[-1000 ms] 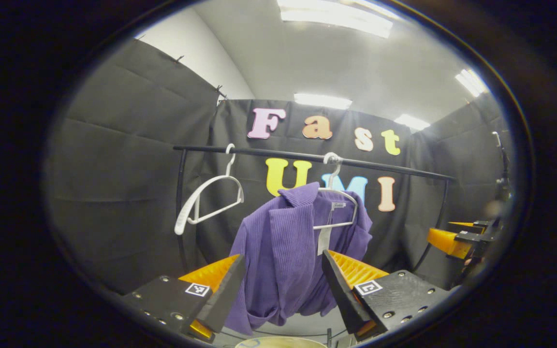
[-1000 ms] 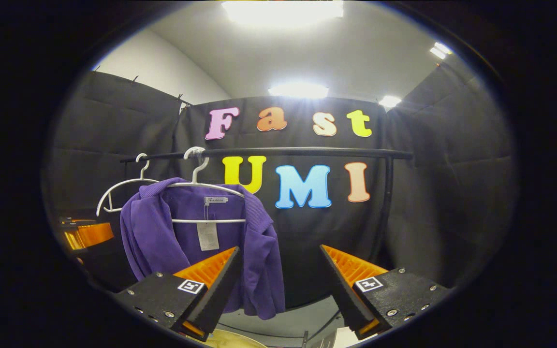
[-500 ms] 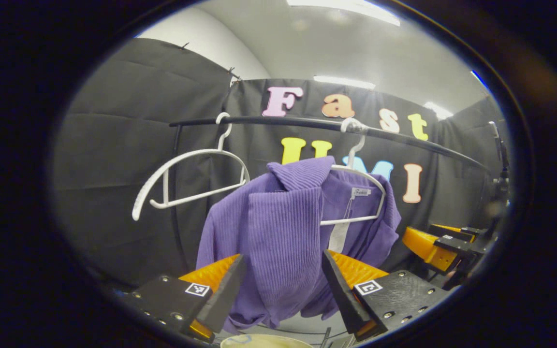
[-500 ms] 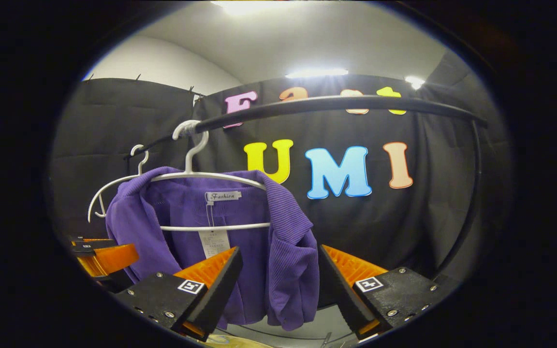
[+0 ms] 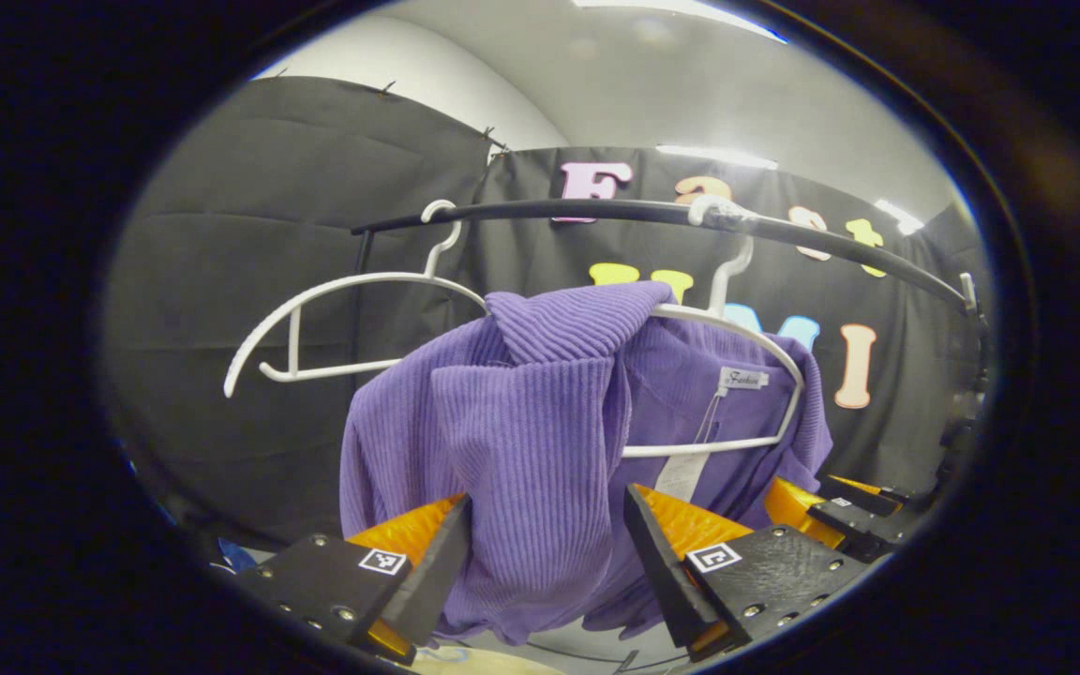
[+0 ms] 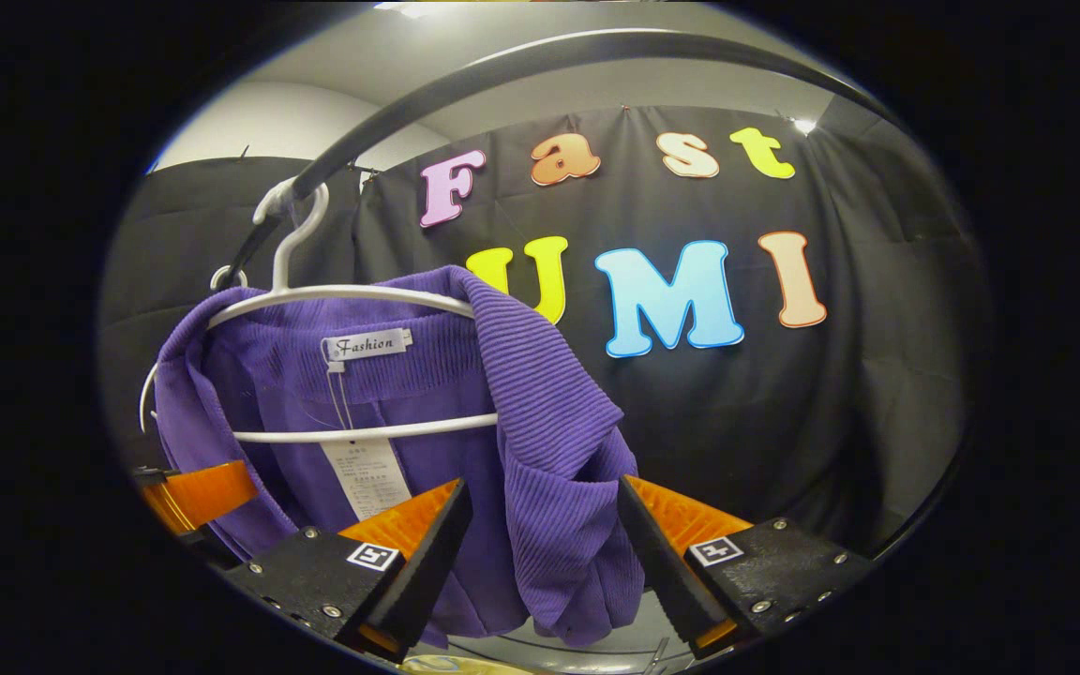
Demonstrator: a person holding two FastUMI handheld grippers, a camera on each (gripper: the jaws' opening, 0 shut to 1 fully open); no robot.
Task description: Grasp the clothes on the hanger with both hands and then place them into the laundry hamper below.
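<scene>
The purple ribbed knit cardigan [image 5: 521, 441] hangs on a white wire hanger [image 5: 737, 328] from the black metal rail [image 5: 596, 211]. The left gripper [image 5: 547, 553] is spread wide, one cardigan shoulder between its fingers. The right gripper [image 6: 540, 548] also gapes around the other front edge [image 6: 563, 469]; fabric seems to brush its finger at 3 o'clock. An empty white hanger [image 5: 315, 319] hangs at 10 o'clock.

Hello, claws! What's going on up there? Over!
Left claw open, right claw open, each astride a front edge of the purple top. Top on its hanger, not gripped yet. Nothing in the way.
</scene>
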